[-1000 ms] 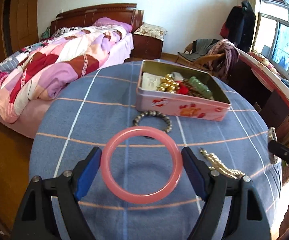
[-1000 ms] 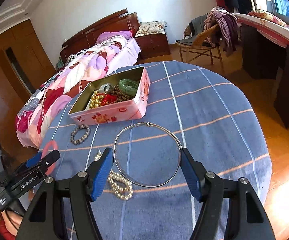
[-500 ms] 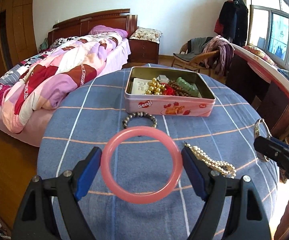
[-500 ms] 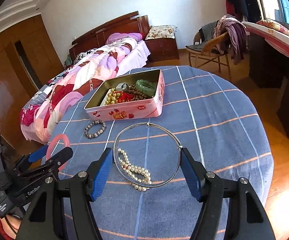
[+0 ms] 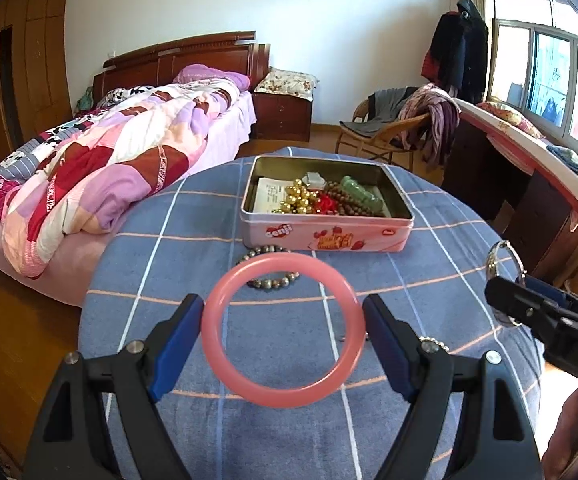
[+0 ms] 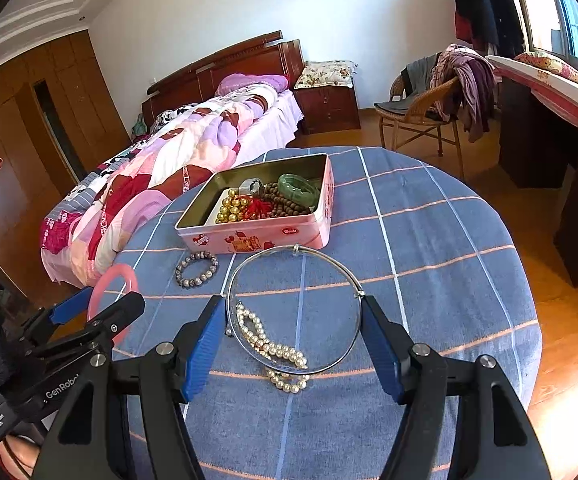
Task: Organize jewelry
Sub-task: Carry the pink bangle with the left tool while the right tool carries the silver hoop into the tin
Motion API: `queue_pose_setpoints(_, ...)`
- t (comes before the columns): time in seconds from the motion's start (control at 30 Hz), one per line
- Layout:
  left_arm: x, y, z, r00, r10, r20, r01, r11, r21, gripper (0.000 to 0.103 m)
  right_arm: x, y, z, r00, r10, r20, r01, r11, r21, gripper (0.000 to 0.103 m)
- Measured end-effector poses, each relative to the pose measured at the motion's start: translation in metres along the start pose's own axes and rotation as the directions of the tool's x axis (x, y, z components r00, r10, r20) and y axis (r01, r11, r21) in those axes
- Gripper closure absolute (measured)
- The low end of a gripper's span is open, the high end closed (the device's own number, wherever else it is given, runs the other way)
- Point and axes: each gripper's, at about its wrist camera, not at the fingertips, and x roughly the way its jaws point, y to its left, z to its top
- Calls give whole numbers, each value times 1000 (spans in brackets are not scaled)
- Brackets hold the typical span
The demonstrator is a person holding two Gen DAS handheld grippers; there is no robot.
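Observation:
My left gripper [image 5: 283, 334] is shut on a pink bangle [image 5: 225, 296], held above the blue checked tablecloth [image 5: 169, 264]. My right gripper [image 6: 293, 322] is shut on a thin silver ring necklace [image 6: 341, 272], also held above the cloth. An open pink tin [image 5: 329, 236] holds gold beads, brown beads, a red piece and a green bangle; it also shows in the right wrist view [image 6: 261, 238]. A grey bead bracelet [image 6: 196, 269] lies in front of the tin. A pearl strand [image 6: 273, 350] lies on the cloth under the silver ring.
The round table's edge [image 6: 529, 320] drops to a wooden floor. A bed [image 5: 101, 152] stands to the left, a chair with clothes [image 5: 405, 128] behind, and a dark desk [image 5: 529, 184] to the right.
Both grippers have risen and pulled back from the tin while keeping their jewelry. The pearl strand now shows under the silver ring in the right wrist view.

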Motion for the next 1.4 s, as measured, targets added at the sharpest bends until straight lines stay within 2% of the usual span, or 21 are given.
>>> queue_pose_setpoints(0.23, 7, 0, 2, 1000, 11, -14, -11, 1000, 0, 20, 6, -2, 6, 1000, -5, 2, 5, 1000, 0, 35)
queue_pose_setpoints(0.43, 11, 7, 6, 998, -61, -19, 60, 997, -58, 20, 14, -2, 12, 1000, 2, -3, -2, 1000, 6, 35)
queue_pose_setpoints(0.77, 27, -4, 18, 996, -83, -23, 82, 996, -43, 20, 38, 2, 30, 1000, 25, -17, -25, 1000, 1, 35)
queue_pose_setpoints(0.97, 41, 4, 49, 997, -76, 13, 77, 995, -65, 20, 56, 7, 65, 999, 28, 31, -28, 1000, -2, 35)
queue_pose_setpoints(1.13, 67, 4, 79, 999, -29, 33, 31, 998, -54, 20, 85, 11, 94, 999, 26, 41, -26, 1000, 5, 35)
queue_pose_setpoints(1.4, 112, 4, 97, 1000, 12, -3, -13, 998, -55, 20, 139, 10, 122, 1000, -13, 8, 13, 1000, -8, 35)
